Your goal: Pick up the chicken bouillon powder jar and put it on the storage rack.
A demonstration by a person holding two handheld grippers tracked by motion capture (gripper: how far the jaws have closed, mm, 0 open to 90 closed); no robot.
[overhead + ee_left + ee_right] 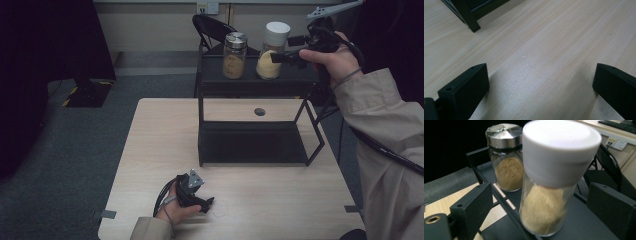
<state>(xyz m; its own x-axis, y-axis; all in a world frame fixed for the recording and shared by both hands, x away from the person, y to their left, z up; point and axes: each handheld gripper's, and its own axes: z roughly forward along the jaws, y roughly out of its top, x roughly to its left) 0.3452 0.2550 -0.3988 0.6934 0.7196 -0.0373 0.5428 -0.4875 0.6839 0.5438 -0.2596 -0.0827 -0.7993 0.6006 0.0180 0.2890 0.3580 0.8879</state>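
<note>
— Nearest the high camera, what's the left gripper [205,204] doing?
— Resting on the table [280,200] at about seven o'clock, jaws wide apart over bare wood.
— And the right gripper [278,58]?
— Up at one o'clock by the black rack [252,80], jaws parted around the white-lidded jar [271,50] without pressing it. That jar stands on the top shelf, just beside the steel-lidded jar [234,55].

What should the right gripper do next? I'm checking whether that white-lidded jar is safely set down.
Probably draw the right gripper straight back from the white-lidded jar. Its jaws stand apart on either side of the glass, the jar stands upright on the black shelf beside the metal-lidded jar.
</note>
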